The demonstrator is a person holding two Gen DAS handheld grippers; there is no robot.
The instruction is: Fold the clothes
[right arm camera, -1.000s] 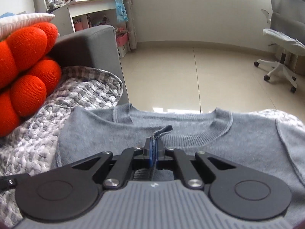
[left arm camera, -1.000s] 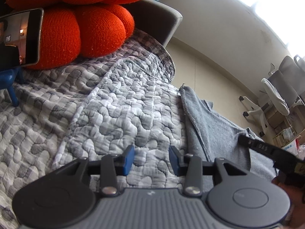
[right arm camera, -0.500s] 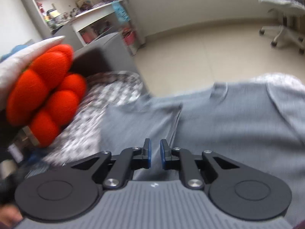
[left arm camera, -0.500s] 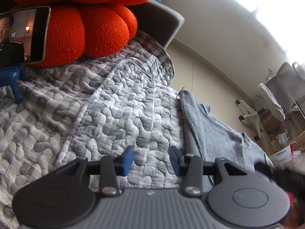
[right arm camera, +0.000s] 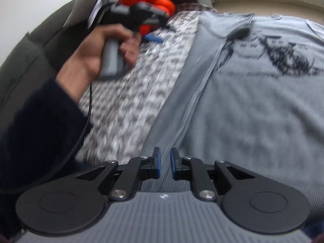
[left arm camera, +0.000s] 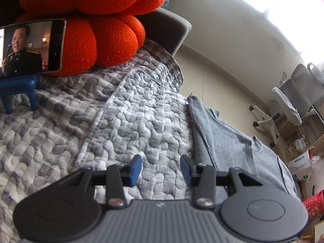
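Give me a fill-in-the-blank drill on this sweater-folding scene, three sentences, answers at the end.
1. The sweater lying on the quilted cover is ___ in colour.
2. The left gripper hovers over the cover with its jaws ___.
3. The phone stands in front of an ___ knitted cushion.

Missing words: grey; open; orange

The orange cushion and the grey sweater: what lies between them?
Only the grey-and-white quilted blanket separates the orange cushion from the grey sweater, as the left wrist view shows.

sweater (left arm camera: 226, 137) on quilt (left arm camera: 125, 121) — cushion (left arm camera: 97, 20) behind
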